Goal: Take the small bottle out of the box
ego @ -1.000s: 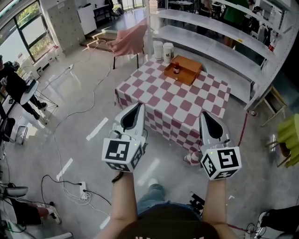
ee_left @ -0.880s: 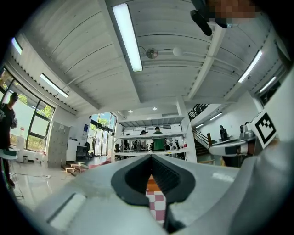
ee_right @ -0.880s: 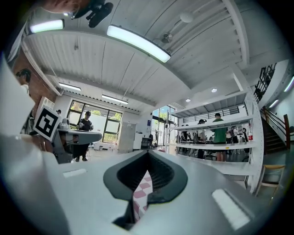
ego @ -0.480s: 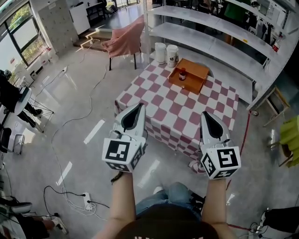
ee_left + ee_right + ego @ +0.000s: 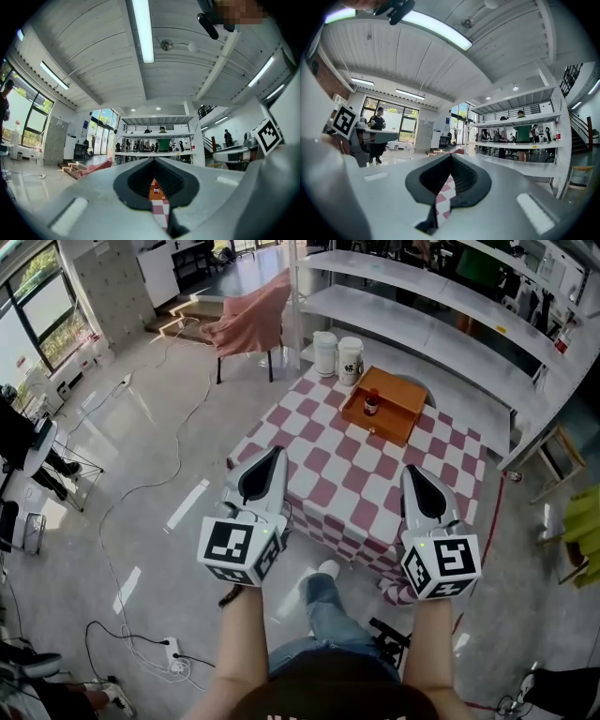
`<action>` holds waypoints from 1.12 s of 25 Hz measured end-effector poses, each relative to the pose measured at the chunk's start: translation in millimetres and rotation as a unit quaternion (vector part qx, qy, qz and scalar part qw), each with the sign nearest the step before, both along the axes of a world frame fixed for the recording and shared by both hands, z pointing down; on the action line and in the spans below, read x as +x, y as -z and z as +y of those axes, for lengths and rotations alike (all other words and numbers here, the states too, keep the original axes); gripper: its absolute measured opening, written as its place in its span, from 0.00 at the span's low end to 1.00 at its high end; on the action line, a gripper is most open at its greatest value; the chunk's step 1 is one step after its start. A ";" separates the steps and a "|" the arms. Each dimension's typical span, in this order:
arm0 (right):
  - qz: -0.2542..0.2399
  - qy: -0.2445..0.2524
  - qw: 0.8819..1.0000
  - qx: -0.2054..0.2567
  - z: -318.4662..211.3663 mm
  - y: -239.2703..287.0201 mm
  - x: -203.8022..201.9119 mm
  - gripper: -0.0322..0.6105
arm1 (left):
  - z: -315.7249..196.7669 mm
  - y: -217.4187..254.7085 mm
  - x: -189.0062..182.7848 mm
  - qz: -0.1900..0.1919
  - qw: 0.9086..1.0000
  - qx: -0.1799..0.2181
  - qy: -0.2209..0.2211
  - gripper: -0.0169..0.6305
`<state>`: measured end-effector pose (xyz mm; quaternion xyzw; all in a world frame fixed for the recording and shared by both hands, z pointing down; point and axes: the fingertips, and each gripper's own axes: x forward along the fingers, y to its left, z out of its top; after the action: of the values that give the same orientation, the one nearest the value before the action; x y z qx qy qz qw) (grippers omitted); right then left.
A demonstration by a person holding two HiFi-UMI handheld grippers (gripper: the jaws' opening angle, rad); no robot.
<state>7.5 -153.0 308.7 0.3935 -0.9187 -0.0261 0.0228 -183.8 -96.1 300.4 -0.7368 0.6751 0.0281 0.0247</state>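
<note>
Left gripper [image 5: 277, 452]: jaws closed tip to tip, nothing between the pads. It sits lower left of centre in the head view, pointing up the frame.
Left gripper's own view: through the narrow slit under the closed tips, the small bottle [image 5: 156, 188] and a strip of checked cloth show far off.
Right gripper [image 5: 411, 471]: jaws fully together and empty. It sits lower right of centre in the head view, level with the left gripper.
Right gripper's own view: only red and white checks show through the slit below the tips.
Marker cubes: one on the back of each gripper, at the bottom of the head view, with the person's forearms behind them.
Table [image 5: 339, 476]: centre of the head view, covered in red and white checked cloth. Both gripper tips overlap its near edge in the frame.
Box [image 5: 401, 411]: orange and shallow, open on top, on the table's far side, upper centre-right.
Small bottle: upright inside the box, near its left end, with a red cap. It is well apart from both grippers.
White jars [image 5: 337, 354]: two, side by side just left of the box at the table's far corner.
Shelving [image 5: 441, 329]: long white tiers across the upper right.
Pink chair [image 5: 255, 319]: upper left of centre, on the grey floor.
</note>
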 end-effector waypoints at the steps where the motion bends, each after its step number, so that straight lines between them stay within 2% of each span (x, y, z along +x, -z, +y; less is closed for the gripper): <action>1: -0.001 -0.002 1.000 -0.001 -8.2 -0.7 -1.9 0.05 | -8.2 -0.1 -1.6 -0.001 1.000 -0.001 -0.003 0.02; 17: 0.008 -0.049 0.998 -0.036 -186.2 -40.9 -47.8 0.05 | -198.7 -33.9 -49.6 0.001 0.998 -0.046 -0.045 0.02; 23: -0.017 -0.025 0.998 -0.048 -235.5 -60.8 -72.0 0.05 | -251.4 -56.5 -63.8 0.003 0.996 -0.067 -0.054 0.02; 24: -0.017 -0.022 0.998 -0.051 -241.6 -64.8 -76.2 0.10 | -256.7 -60.2 -67.0 0.006 0.996 -0.071 -0.054 0.02; 26: -0.012 -0.022 0.998 -0.056 -253.5 -73.2 -83.0 0.27 | -265.4 -65.8 -73.2 0.009 0.996 -0.076 -0.052 0.02; 28: -0.008 -0.036 0.998 -0.052 -265.6 -78.9 -85.3 0.36 | -272.7 -69.6 -78.0 0.010 0.995 -0.081 -0.052 0.02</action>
<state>-77.8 -418.6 387.6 0.4247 -0.9042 0.0256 0.0363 -261.8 -368.8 370.0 -0.7701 0.6362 -0.0174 -0.0432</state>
